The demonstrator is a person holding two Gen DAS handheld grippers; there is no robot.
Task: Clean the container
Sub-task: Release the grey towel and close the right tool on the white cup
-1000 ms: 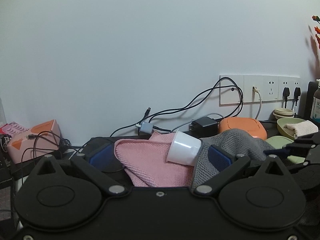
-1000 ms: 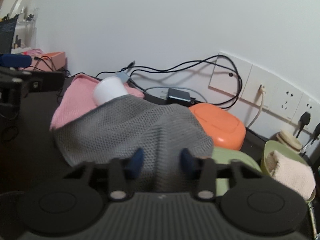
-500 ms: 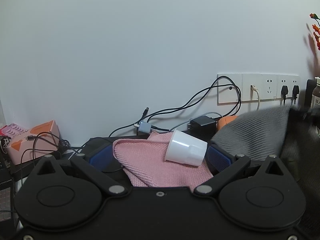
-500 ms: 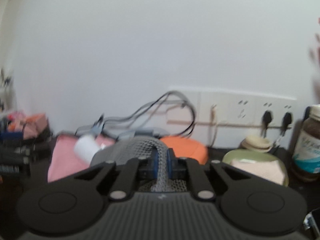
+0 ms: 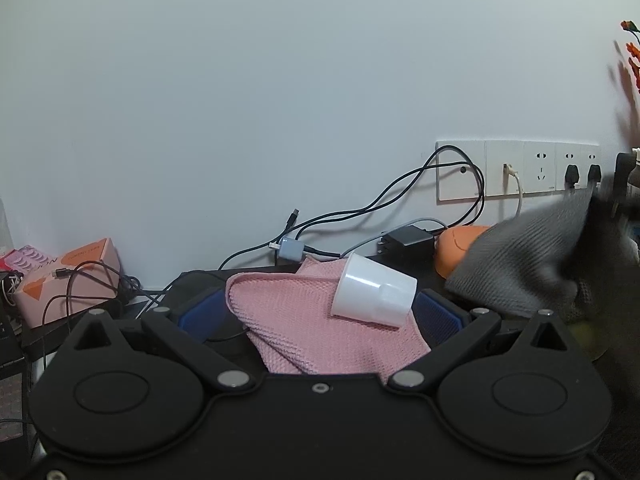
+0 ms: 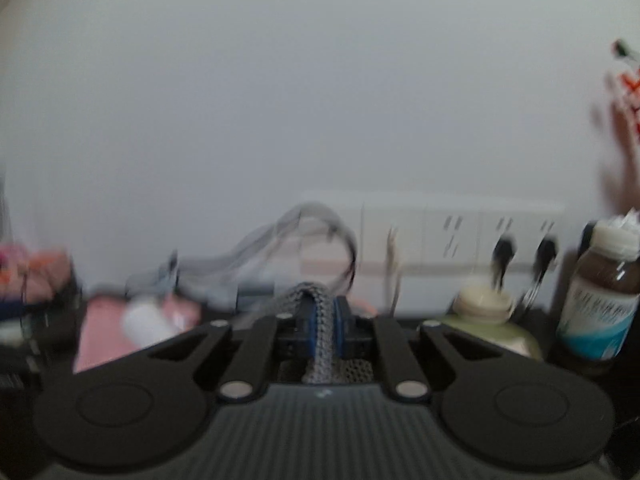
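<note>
A white cup [image 5: 374, 296] lies on its side on a pink cloth [image 5: 312, 324], between the fingers of my open left gripper [image 5: 316, 316]. It shows blurred in the right wrist view [image 6: 144, 320]. My right gripper [image 6: 322, 334] is shut on a grey mesh cloth [image 6: 320, 332] and holds it lifted. The cloth hangs at the right of the left wrist view [image 5: 524, 264]. An orange lidded container [image 5: 460, 248] sits behind it. A pale green bowl [image 6: 500, 330] sits at the right.
Wall sockets [image 5: 516, 172] with plugs and black cables [image 5: 400, 208] run along the back wall. A charger [image 5: 408, 240] lies there. A pink box [image 5: 68, 280] stands at the left. A brown bottle [image 6: 604, 292] stands at the far right.
My right gripper closed on the grey cloth, lifted it off the cup and pink cloth, and carried it to the right. The cup is uncovered. My left gripper stays open around it.
</note>
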